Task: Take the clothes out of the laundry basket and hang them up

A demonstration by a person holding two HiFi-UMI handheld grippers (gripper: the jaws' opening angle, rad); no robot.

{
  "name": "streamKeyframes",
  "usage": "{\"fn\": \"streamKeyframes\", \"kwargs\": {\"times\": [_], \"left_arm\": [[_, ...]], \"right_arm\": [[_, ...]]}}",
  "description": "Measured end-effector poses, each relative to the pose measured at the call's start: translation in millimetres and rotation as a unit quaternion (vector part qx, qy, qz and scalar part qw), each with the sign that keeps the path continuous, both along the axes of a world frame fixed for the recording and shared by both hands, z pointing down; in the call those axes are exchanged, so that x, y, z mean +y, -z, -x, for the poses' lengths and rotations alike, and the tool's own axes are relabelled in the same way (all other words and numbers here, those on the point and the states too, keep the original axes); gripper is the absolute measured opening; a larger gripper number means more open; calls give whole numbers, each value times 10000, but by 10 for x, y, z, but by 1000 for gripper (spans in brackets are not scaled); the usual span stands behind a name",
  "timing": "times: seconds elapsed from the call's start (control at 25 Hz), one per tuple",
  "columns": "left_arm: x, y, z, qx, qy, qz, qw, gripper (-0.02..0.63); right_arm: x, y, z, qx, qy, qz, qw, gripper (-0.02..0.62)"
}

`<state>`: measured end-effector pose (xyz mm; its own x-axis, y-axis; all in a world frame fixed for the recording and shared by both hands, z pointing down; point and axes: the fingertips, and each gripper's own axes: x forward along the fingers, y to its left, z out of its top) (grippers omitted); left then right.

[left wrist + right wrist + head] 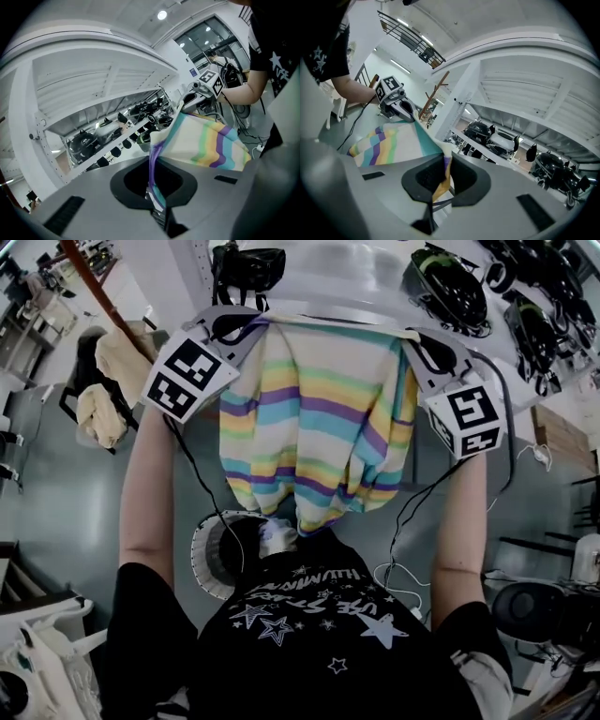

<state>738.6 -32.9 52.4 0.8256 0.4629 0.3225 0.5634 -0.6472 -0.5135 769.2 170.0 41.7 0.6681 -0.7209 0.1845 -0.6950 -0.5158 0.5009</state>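
A striped garment in cream, yellow, teal and purple hangs spread between my two grippers at chest height. My left gripper is shut on its upper left corner, and in the left gripper view the cloth runs out from between the closed jaws. My right gripper is shut on the upper right corner; the right gripper view shows the fabric pinched between the jaws. The round white laundry basket stands on the floor below, mostly hidden by the person's body.
White metal shelving with black helmets stands straight ahead. A wooden coat stand with cream clothes is at the left. Cables lie on the grey floor, and a black fan sits at the right.
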Motion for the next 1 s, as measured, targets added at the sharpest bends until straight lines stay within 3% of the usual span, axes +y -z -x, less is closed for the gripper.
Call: {"fn": "streamKeyframes", "kwargs": {"times": [0.32,0.48,0.72,1.0], "left_arm": [[-252,-147,-1143,-188,193,37,9996,21],[-295,-441,-1547,-508,234,169,9983,21],[-288,-1226,-1954,-1284,303,328,9907,21],[-326,-1902,-2078,-1869,324,383,9811,23]], "right_arm": [[-248,-132,-1208,-300,45,29,9995,38],[-350,-469,-1690,-671,87,203,9975,38],[-380,-1282,-2157,-1393,170,557,9885,38],[-468,-1984,-2312,-1900,113,911,9775,48]]}}
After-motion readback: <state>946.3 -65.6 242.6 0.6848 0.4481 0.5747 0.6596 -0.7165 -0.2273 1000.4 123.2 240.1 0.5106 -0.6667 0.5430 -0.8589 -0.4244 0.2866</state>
